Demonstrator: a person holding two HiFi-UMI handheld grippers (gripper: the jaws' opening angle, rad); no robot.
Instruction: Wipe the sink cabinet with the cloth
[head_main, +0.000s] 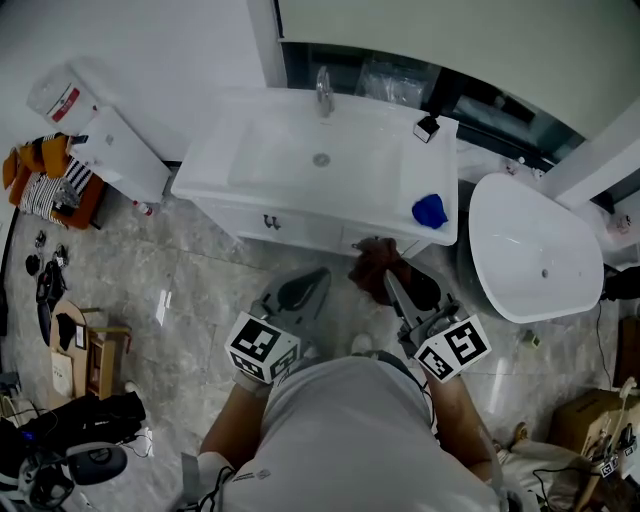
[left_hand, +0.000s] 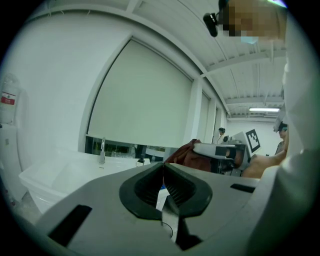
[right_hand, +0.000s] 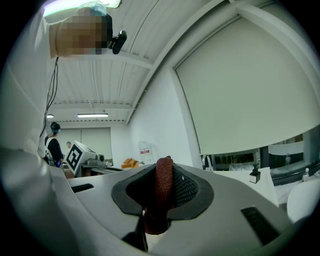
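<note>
Cloth, rust-brown and bunched, was picked out in the head view against the glossy white front of the sink cabinet, just below the counter edge and seemingly touching it. It was carried there by the right gripper. The left gripper was held lower and to one side, apart from the cabinet. A small blue object was noted on the smooth counter, near the rim.

From the left gripper view, the ribbed dark pads were seen pressed together with nothing between them. The soft folds of the cloth were glimpsed beyond, at the tip of the other tool.

From the right gripper view, a thick roll of woven, slightly fuzzy fabric was seen pinched firmly between the jaws.

Wiping of the cabinet front was judged to be the step in hand. A steady sideways sweep was called for next, with light pressure, so that the hard jaw tips would not be dragged over the finish.
</note>
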